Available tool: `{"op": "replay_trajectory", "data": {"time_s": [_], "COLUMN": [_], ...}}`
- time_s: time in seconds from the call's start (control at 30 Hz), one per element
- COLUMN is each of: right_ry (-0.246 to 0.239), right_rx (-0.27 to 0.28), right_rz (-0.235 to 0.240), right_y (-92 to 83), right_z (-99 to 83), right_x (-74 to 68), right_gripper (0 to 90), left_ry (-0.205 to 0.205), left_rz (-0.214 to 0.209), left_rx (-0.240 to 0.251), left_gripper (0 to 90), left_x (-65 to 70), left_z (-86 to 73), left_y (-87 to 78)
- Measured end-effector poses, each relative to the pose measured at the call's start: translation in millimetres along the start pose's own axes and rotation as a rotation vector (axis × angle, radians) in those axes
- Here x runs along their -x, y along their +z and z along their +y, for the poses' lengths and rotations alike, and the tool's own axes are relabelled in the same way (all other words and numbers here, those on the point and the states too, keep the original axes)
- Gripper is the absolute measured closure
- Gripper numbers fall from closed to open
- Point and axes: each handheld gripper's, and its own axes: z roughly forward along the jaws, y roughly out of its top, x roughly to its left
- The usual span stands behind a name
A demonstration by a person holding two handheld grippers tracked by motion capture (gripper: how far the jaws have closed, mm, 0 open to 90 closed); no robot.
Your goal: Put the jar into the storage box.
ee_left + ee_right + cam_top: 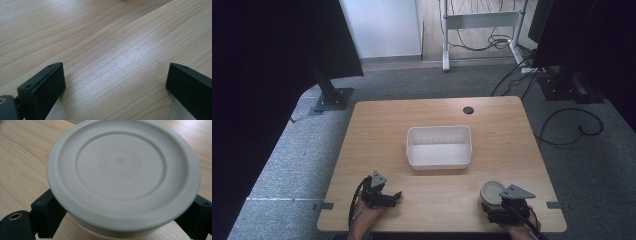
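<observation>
Here, my right tool [501, 206] grasps the lidded round tub [123, 173] at the tabletop's [432, 200] near right edge, my left tool [384, 196] released and empty; gripping below the overhanging lid, the smooth tub may slip when lifted.

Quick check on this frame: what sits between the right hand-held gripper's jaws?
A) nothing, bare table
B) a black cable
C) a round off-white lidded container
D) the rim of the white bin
C: in the right gripper view the round off-white lidded container sits between the two black jaws of the right hand-held gripper, one jaw at each side of its body; the high view shows it at that gripper, apart from the white bin.
</observation>
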Motion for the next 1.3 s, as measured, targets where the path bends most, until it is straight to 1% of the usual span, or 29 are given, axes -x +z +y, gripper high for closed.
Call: {"op": "replay_trajectory", "data": {"time_s": [0.13, 0.37, 0.67, 1.1, 1.3], "right_ry": [-0.013, -0.022, -0.023, -0.048, -0.055], "right_rx": [-0.004, 0.004, 0.016, 0.030, 0.037], "right_rz": [-0.003, 0.001, 0.019, 0.052, 0.061], "right_y": [1.7, 2.1, 6.1, 16.7, 20.0], "right_z": [4.3, 12.1, 24.3, 42.9, 49.8], "right_x": [-2.0, -5.4, -9.7, -18.9, -21.4], "right_gripper": [9.4, 9.4, 9.5, 9.5, 9.5], "left_ry": [0.000, 0.000, 0.000, 0.000, 0.000], "left_rz": [0.000, 0.000, 0.000, 0.000, 0.000], "left_rx": [0.000, 0.000, 0.000, 0.000, 0.000], "left_gripper": [2.0, 2.0, 2.0, 2.0, 2.0], "left_x": [0.0, 0.0, 0.0, 0.0, 0.0], "left_z": [0.0, 0.0, 0.0, 0.0, 0.0], "left_y": [0.0, 0.0, 0.0, 0.0, 0.0]}}
